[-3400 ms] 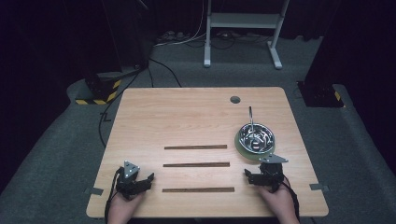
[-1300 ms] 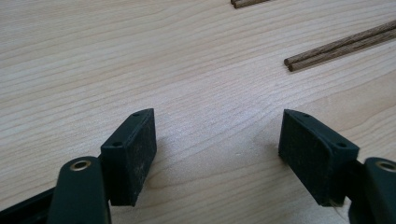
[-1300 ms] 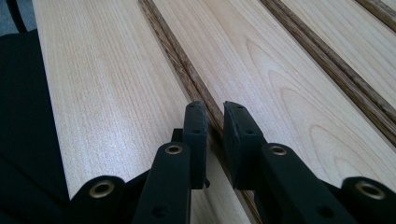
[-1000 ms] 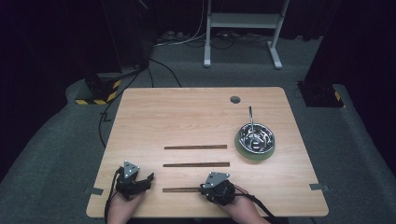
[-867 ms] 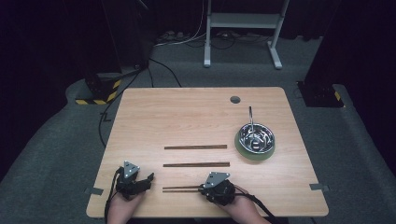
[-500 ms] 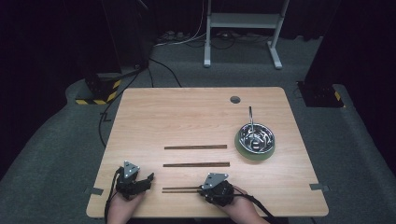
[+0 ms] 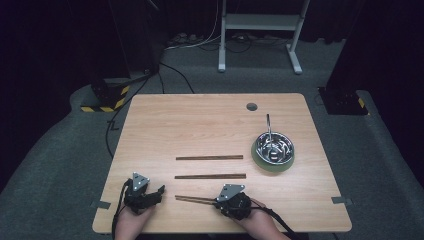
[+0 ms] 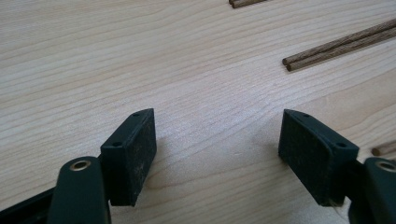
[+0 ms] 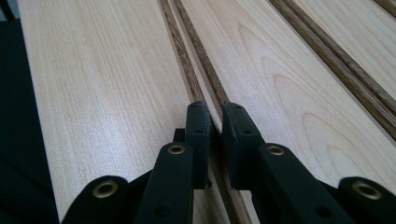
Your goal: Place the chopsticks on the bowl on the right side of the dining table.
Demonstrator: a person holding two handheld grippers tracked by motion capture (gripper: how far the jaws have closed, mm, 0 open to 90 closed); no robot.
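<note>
The table (image 7: 210,125) is of light wood and stands on a grey carpet (image 7: 55,165) in a dark room, with a white metal frame (image 7: 260,30) behind it. Three pairs of chopsticks lie in parallel rows, and a metal bowl (image 7: 273,148) stands at the right side. The right gripper (image 7: 222,201) has its jaws closed on the nearest chopsticks (image 9: 196,60), close to the near edge of the table; the right gripper view shows this grip clearly. The left gripper (image 8: 217,149) rests low on bare wood with jaws wide apart, and the middle chopsticks (image 8: 341,44) lie ahead.
</note>
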